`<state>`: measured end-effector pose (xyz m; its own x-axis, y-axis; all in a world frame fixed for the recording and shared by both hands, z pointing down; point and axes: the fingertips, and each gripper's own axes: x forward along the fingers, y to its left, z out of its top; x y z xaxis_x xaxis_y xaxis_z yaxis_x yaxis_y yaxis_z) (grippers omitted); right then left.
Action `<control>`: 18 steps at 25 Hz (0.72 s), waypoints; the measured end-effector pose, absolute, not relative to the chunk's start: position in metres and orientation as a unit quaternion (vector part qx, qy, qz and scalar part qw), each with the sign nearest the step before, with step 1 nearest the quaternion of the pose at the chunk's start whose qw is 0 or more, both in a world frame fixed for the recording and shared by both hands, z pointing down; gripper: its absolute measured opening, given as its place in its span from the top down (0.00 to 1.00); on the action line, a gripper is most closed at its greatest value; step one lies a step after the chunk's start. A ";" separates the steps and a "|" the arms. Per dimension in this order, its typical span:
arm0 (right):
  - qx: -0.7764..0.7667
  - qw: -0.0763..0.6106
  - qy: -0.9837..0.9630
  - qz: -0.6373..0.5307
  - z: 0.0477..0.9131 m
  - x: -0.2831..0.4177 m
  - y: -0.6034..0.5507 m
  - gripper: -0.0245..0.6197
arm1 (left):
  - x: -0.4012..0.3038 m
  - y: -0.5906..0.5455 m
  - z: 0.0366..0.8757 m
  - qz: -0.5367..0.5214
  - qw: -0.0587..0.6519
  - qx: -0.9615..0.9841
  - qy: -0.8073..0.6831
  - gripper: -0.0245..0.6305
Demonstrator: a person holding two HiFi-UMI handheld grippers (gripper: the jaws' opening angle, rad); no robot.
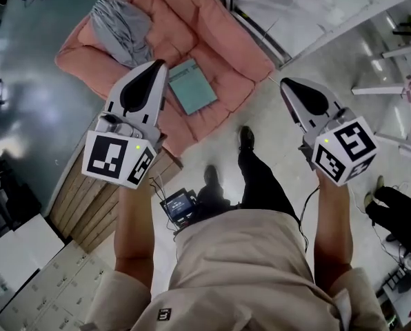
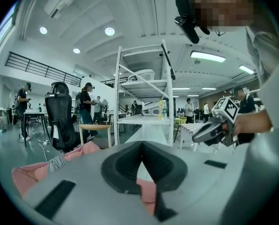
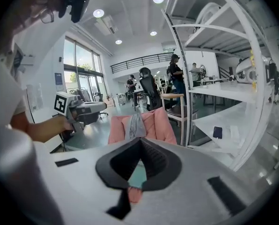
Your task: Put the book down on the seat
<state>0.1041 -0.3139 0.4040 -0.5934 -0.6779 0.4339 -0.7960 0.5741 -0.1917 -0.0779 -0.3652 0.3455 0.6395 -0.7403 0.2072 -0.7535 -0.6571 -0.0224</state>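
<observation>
Book (image 1: pixel 192 86) lies flat on pink seat (image 1: pixel 226 47), grey cloth (image 1: pixel 119 29) at its upper left; your left gripper (image 1: pixel 158 65) and right gripper (image 1: pixel 285 83) are both closed (empty).

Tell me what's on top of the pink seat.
A teal book lies flat on the seat; a grey cloth drapes over its back. The left gripper hides part of the seat's front edge.

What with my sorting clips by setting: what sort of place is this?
Probably an open-plan office or lab: an office chair, a white metal rack and people standing about beyond the pink seat.
</observation>
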 end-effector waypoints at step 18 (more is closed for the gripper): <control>0.397 0.138 -0.905 0.070 0.245 0.032 -0.252 0.98 | -0.129 -0.267 0.194 0.058 -0.066 0.914 -0.396 0.95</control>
<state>0.0315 -0.2523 0.2455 -0.6467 -0.6991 0.3050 -0.7377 0.6748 -0.0175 -0.1288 -0.2671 0.1943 0.6790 -0.7322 0.0533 -0.7169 -0.6769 -0.1667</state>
